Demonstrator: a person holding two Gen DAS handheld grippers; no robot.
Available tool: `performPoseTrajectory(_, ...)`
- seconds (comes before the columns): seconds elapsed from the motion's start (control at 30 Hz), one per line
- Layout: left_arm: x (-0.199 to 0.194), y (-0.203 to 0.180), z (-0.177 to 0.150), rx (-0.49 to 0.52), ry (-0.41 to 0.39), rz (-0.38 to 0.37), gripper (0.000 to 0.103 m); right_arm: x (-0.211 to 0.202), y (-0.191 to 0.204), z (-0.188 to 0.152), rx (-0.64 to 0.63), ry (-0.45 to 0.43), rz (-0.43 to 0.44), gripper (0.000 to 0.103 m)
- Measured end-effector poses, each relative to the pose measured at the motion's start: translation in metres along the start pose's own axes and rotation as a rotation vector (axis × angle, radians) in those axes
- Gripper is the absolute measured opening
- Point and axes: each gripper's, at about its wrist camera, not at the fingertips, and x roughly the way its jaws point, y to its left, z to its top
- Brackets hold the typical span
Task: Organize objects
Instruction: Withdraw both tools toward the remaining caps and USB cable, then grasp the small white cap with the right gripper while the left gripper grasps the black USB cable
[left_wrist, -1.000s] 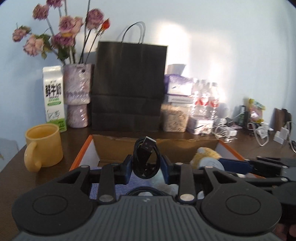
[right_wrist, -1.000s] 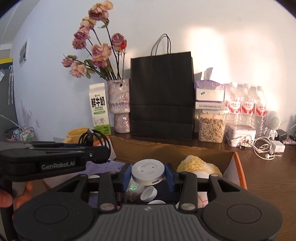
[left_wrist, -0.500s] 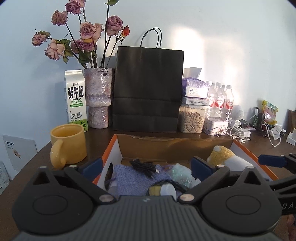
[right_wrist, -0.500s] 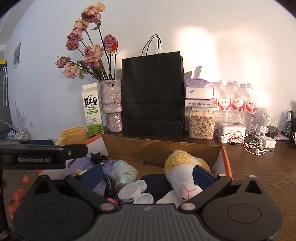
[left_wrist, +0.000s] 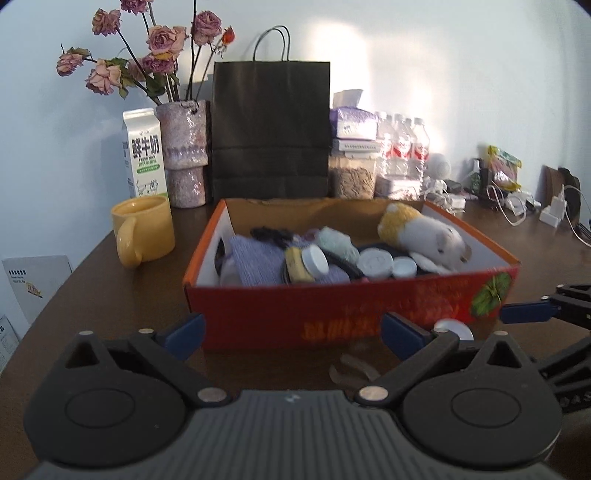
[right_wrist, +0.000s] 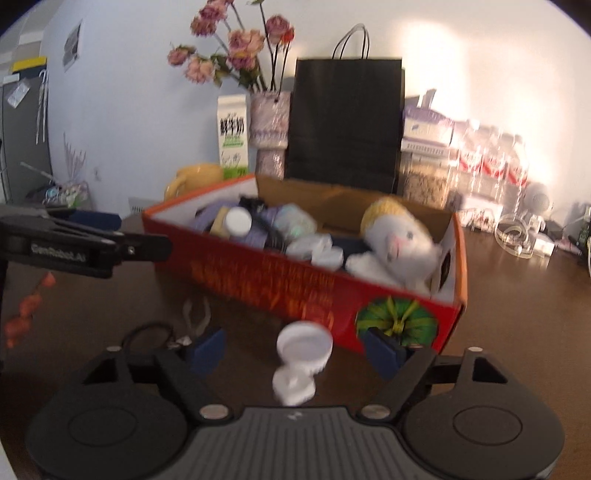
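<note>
Left wrist view: the left hand-held gripper (left_wrist: 291, 334) is spread wide with nothing between its fingers, low over the desk (left_wrist: 92, 295) just before the red box (left_wrist: 351, 314). The box holds a plush toy (left_wrist: 424, 236), a purple cloth (left_wrist: 258, 262), a cable (left_wrist: 273, 233) and white caps (left_wrist: 376, 263).

Right wrist view: the right hand-held gripper (right_wrist: 295, 350) is likewise spread and empty. A white cap (right_wrist: 301, 354) lies on the desk between its fingers, untouched, just before the box (right_wrist: 295, 288). A black ring (right_wrist: 147, 334) lies near the left finger.
</note>
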Motion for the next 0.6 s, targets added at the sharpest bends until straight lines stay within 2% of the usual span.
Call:
performPoseTrajectory(0.1, -0.004, -0.004, -0.01, -0.002, 0.028, -0.01, 0.103, 0.004, 0.0, -0.007, 0.021, 0.043, 0.017, 0.049)
performPoseTrajectory(0.23, -0.01, -0.009, -0.02, -0.006, 0.054, -0.024, 0.103, 0.008, 0.001, -0.01, 0.036, 0.057, 0.017, 0.045)
performPoseTrajectory(0.37, -0.014, -0.016, -0.027, -0.001, 0.072, -0.041, 0.103, 0.01, -0.002, -0.011, 0.047, 0.06, 0.023, 0.035)
performPoseTrajectory(0.4, -0.014, -0.017, -0.028, 0.003, 0.076, -0.044, 0.103, 0.01, -0.002, -0.012, 0.047, 0.056, 0.028, 0.028)
performPoseTrajectory(0.43, -0.015, -0.019, -0.028, 0.005, 0.078, -0.047, 0.103, 0.009, -0.001, -0.013, 0.044, 0.05, 0.028, 0.027)
performPoseTrajectory(0.6, -0.016, -0.023, -0.031, 0.01, 0.09, -0.05, 0.103, 0.006, 0.001, -0.014, 0.037, 0.026, 0.026, 0.026)
